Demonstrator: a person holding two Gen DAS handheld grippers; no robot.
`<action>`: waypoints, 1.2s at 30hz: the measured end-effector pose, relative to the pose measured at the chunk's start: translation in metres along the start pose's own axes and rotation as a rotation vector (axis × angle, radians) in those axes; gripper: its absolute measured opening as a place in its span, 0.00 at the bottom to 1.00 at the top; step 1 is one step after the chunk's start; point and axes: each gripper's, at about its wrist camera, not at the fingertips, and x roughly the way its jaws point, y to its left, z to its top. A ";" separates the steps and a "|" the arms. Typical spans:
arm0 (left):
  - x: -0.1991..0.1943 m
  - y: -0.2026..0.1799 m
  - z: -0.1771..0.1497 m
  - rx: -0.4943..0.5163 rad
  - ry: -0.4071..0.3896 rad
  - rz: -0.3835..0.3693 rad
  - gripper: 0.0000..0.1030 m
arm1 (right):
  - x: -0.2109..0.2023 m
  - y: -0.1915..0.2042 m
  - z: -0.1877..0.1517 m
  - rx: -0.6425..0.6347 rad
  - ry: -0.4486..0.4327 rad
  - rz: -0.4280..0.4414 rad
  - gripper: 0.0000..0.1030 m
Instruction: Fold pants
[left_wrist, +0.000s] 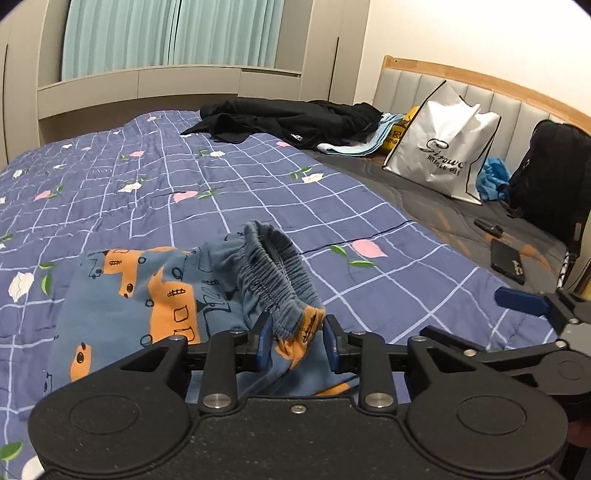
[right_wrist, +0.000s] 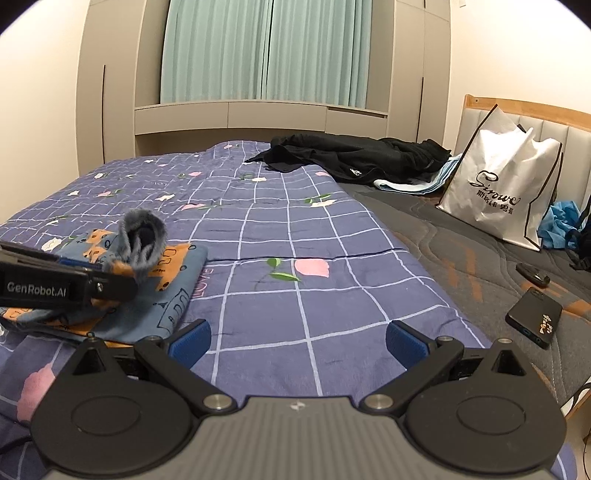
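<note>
Left gripper (left_wrist: 298, 341) loosely brackets the blue-and-orange printed pants' (left_wrist: 155, 295) elastic waistband (left_wrist: 277, 273) – laying it on the folded stack; right gripper (right_wrist: 297, 341) gapes empty – freed.

- The pants (left_wrist: 147, 295) were small, of blue-grey cloth printed with orange shapes and black line drawings.
- They lay folded into a compact stack on the bed's checked purple quilt (left_wrist: 258, 192), near the quilt's front edge.
- The gathered elastic waistband (left_wrist: 273, 266), a darker ribbed blue-grey, stood up from the stack as an open loop rather than lying flat.
- In the right wrist view the pants (right_wrist: 173, 291) showed a straight folded edge facing the bare quilt, with layers stacked unevenly beneath it.
- A bunch of the waistband's cloth sat between the pads of the left tongs (left_wrist: 297, 343); whether they pressed it could not be told.
</note>
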 end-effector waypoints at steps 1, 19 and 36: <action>0.000 0.000 0.001 -0.002 -0.001 -0.006 0.34 | 0.000 0.000 0.000 0.000 0.002 0.000 1.00; -0.045 0.083 0.000 -0.323 -0.060 0.212 0.99 | 0.025 0.032 0.018 -0.042 0.032 0.094 1.00; 0.004 0.139 0.023 -0.353 -0.019 0.292 0.99 | 0.083 0.106 0.072 -0.113 -0.027 0.148 1.00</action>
